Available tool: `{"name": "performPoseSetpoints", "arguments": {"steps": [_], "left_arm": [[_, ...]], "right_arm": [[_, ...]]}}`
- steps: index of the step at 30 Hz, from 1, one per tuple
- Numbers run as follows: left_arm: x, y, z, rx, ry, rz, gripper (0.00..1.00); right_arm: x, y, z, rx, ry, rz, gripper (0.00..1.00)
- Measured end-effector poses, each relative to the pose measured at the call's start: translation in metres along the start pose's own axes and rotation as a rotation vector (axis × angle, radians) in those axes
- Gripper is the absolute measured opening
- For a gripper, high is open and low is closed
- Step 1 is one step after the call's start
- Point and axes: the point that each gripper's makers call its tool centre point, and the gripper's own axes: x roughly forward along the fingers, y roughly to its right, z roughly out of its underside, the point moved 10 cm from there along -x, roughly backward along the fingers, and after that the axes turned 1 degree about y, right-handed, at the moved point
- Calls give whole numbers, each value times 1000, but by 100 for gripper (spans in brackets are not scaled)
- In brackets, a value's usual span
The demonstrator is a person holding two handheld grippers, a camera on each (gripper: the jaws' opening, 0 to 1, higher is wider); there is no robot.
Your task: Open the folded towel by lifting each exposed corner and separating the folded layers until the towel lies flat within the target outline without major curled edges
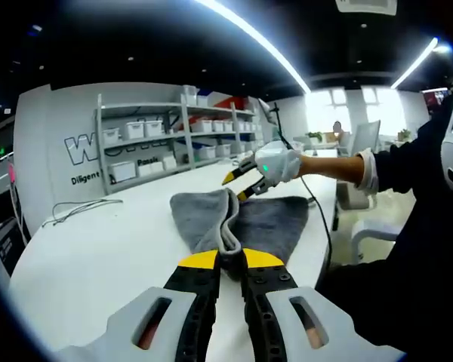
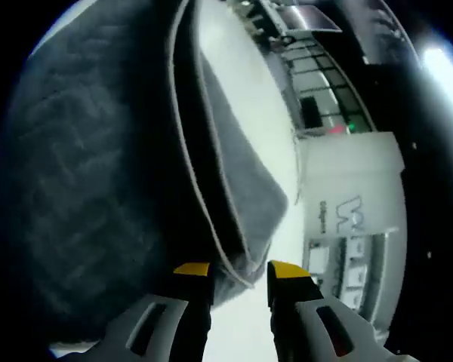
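Towel [image 1: 238, 219] lies partly unfolded on our table [image 1: 98, 256]; left gripper [image 1: 232, 259] pinches its near edge, right gripper [image 2: 240, 273] spread around a corner.

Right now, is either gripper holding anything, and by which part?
The left gripper looks shut on the grey towel at its near bunched edge. The right gripper is open around a towel corner, not yet clamped.

Grey towel [image 1: 241, 219]; white table [image 1: 98, 256]; yellow-tipped black fingers [image 1: 200, 260]; white glove [image 1: 281, 162].
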Motion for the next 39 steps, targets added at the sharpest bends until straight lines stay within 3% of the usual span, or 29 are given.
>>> {"name": "performPoseSetpoints", "arguments": {"steps": [5, 13, 16, 25, 31, 37, 39], "left_arm": [[0, 0, 0, 0, -2, 1, 10], [1, 1, 0, -6, -2, 9, 10], [1, 1, 0, -11, 0, 13, 10], [4, 3, 1, -25, 2, 27, 10], [3, 4, 0, -24, 1, 28, 10], [3, 4, 0, -22, 1, 32, 10], [3, 4, 0, -21, 0, 33, 10]], "right_arm": [[3, 4, -1, -114, 30, -25, 23], [11, 5, 13, -287, 43, -70, 19], [12, 4, 19, -312, 67, -74, 18], [13, 7, 16, -545, 146, -14, 14], [15, 5, 18, -630, 144, -50, 11], [15, 7, 16, -650, 160, -38, 10], [16, 6, 17, -644, 163, -47, 5]]}}
